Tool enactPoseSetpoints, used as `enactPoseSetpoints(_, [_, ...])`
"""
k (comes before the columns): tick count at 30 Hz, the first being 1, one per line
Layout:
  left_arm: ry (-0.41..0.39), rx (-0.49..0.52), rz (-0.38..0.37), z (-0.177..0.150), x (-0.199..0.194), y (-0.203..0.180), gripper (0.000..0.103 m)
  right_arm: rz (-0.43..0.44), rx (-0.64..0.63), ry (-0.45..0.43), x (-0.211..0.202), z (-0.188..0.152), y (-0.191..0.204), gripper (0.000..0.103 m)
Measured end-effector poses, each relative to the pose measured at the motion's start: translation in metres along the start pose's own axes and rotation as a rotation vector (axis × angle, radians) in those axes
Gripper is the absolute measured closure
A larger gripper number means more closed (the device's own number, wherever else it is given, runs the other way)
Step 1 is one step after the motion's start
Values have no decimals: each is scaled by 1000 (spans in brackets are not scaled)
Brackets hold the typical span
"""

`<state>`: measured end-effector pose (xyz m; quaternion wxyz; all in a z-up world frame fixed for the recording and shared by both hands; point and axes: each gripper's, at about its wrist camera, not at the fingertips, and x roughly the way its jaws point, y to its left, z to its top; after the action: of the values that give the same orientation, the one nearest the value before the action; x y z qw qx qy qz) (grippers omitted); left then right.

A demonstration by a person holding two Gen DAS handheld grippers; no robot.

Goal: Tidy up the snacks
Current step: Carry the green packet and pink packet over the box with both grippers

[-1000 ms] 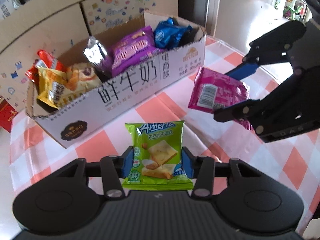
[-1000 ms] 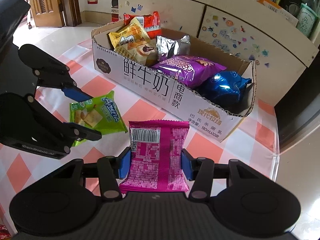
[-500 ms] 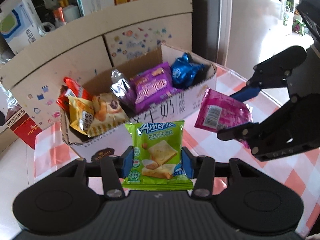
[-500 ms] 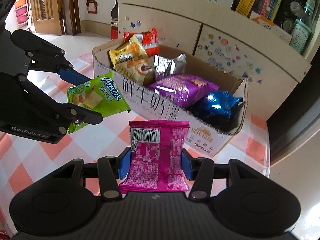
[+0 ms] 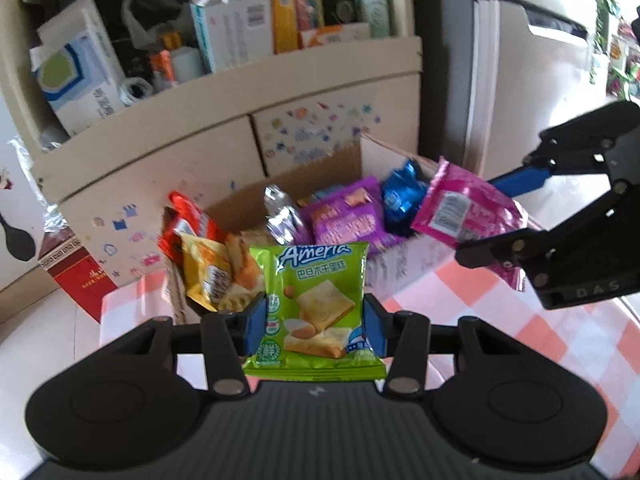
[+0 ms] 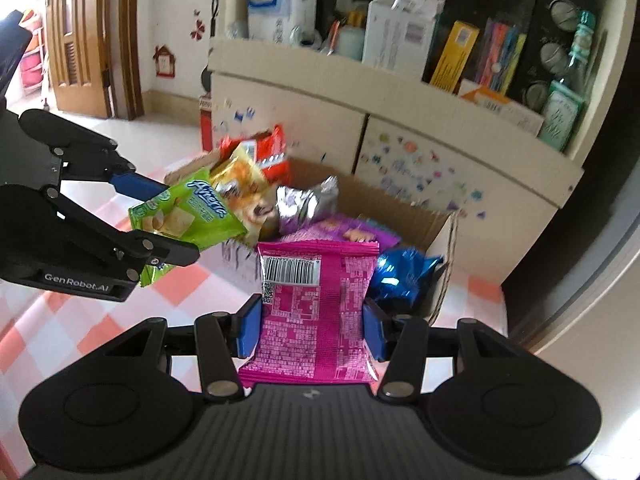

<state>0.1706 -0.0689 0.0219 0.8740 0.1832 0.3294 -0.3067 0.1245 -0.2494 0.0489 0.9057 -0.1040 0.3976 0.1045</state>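
My left gripper (image 5: 314,326) is shut on a green Ameria snack packet (image 5: 316,304) and holds it in the air in front of the cardboard snack box (image 5: 344,160). My right gripper (image 6: 312,332) is shut on a pink snack packet (image 6: 316,308), also lifted near the box (image 6: 440,236). In the left wrist view the right gripper (image 5: 496,216) holds the pink packet (image 5: 464,208) at the box's right end. In the right wrist view the left gripper (image 6: 160,216) holds the green packet (image 6: 188,216) at the box's left end.
The box holds red (image 5: 188,224), yellow (image 5: 208,272), silver (image 5: 284,216), purple (image 5: 348,216) and blue (image 5: 404,196) snack packets. It stands on a table with an orange-and-white checked cloth (image 5: 560,344). A cardboard-fronted shelf (image 5: 240,136) with boxes and bottles stands behind.
Both grippers have risen with their packets and moved toward the box; the view has tilted up, so the shelf behind now shows.
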Motion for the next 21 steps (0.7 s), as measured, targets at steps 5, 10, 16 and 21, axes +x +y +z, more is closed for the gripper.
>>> enactPoseSetpoints(5, [-33, -48, 22, 9, 2, 13, 55, -22, 34, -43, 0, 13, -7, 45])
enactPoseSetpoints(10, [-59, -154, 29, 21, 14, 26, 55, -46, 109, -92, 4, 25, -18, 45])
enactPoseSetpoints(16, [-48, -239, 63, 30, 40, 37, 55, -86, 196, -112, 21, 33, -31, 45])
enactPoseSetpoints(21, [-42, -239, 71, 38, 54, 40, 54, -108, 262, -100, 39, 38, -39, 45])
